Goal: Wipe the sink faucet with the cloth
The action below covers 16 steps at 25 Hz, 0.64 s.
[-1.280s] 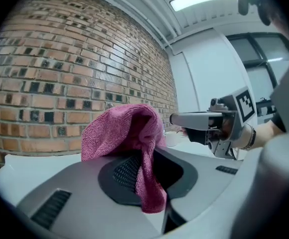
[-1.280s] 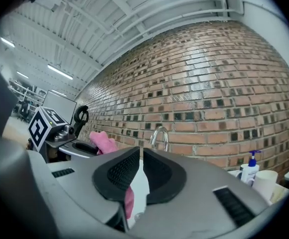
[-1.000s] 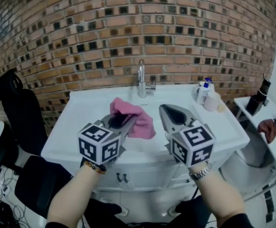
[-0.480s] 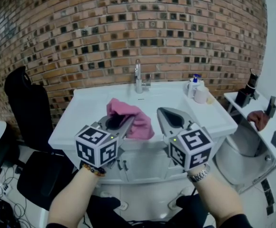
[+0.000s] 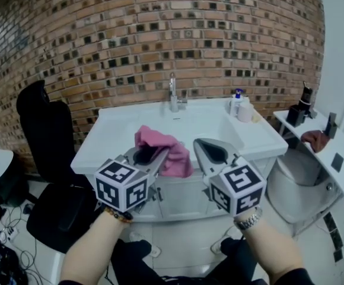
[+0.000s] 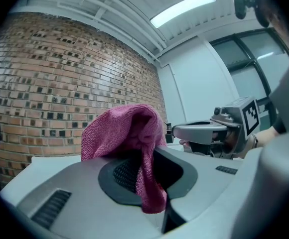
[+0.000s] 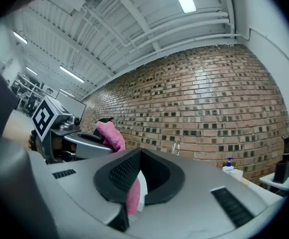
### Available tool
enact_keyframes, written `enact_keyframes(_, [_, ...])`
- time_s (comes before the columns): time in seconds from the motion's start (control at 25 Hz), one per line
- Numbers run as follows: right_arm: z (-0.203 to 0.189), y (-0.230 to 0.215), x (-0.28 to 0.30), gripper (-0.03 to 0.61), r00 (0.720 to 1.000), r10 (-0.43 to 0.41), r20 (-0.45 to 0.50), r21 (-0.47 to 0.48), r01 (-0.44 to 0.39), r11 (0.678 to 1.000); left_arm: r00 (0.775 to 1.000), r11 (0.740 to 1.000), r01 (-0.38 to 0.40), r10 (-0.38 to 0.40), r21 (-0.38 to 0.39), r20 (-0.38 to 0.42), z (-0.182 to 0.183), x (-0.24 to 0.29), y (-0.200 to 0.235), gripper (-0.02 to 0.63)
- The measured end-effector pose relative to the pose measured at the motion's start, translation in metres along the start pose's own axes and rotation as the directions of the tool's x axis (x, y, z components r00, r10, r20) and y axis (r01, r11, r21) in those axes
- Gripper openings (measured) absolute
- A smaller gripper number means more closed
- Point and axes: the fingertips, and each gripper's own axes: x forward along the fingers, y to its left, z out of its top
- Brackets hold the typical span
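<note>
The chrome faucet [image 5: 173, 100] stands at the back of the white sink [image 5: 130, 136], well ahead of both grippers. My left gripper [image 5: 160, 153] is shut on the pink cloth [image 5: 167, 151], which bunches above the jaws and hangs down to their right. In the left gripper view the cloth [image 6: 129, 133] drapes over and between the jaws. My right gripper [image 5: 198, 143] is shut beside the cloth and apart from it in the head view. In the right gripper view a thin pink strip shows in the slot between the jaws of the right gripper [image 7: 137, 156]; the faucet [image 7: 176, 147] is small and far.
A black chair [image 5: 47, 135] stands left of the vanity. A soap bottle [image 5: 236, 103] and a white cup [image 5: 245, 111] sit on the sink's right corner. A toilet [image 5: 302, 186] and a shelf with a dark bottle [image 5: 305, 100] are at the right. Cables [image 5: 0, 248] lie on the floor.
Both grippers and the head have drawn back from the sink, which now looks smaller and farther. The cloth has stayed in the left gripper.
</note>
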Motion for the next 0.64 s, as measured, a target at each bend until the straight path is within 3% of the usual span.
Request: enact_keyframes(0.64, [0.005,0.051,-0.043,0.009,1.000,0.003,0.023,-0.016,-0.003,1.000,1.000,1.000,0.018,-0.018,0.020,-0.008,-0.008,-0.054,-0.034,0.057])
